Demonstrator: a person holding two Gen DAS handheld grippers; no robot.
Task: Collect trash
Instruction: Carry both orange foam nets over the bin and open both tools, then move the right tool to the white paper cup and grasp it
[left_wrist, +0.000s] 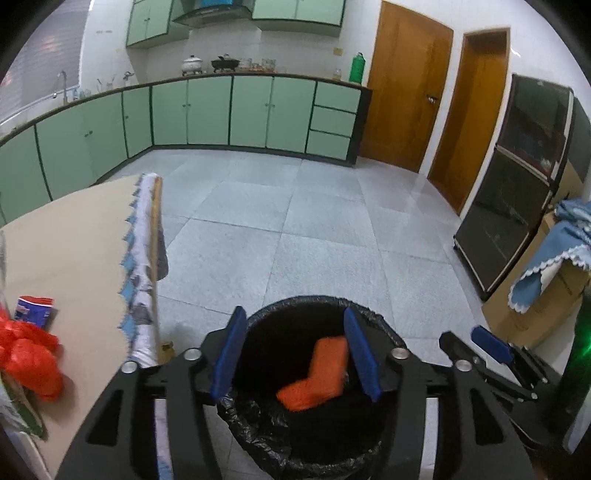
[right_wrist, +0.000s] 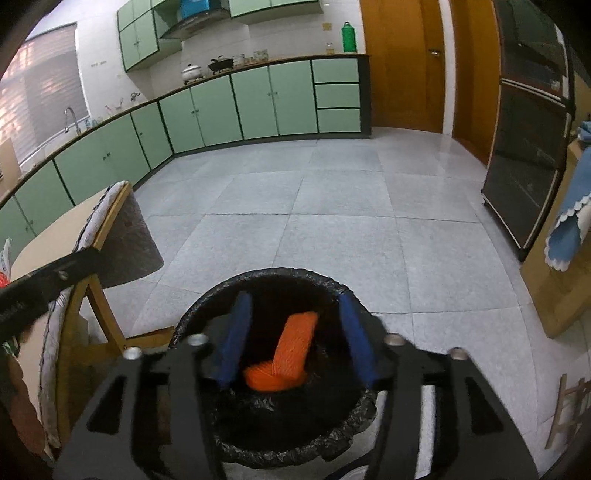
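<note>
Presently, both units sit above the black-lined trash bin (left_wrist: 317, 391), which stands on the tiled floor (left_wrist: 295, 229) just beside the surface (left_wrist: 66, 236). Left hand-held gripper (left_wrist: 299, 356): blue fingers (left_wrist: 229, 354) spread wide, nothing between them. Right hand-held gripper (right_wrist: 295, 339): fingers likewise spread wide and holding nothing. An orange wrapper (left_wrist: 317, 373) lies inside the bin on the black liner, framed between the parted fingers in both wrist views; it touches neither unit that can be seen. On the surface, near its left edge in the left wrist view, rest a crumpled red plastic bag (left_wrist: 29, 362) and a red-and-blue cup (left_wrist: 35, 312) just behind it. A patterned cloth (left_wrist: 142, 266) hangs over the surface's edge nearest the bin.
</note>
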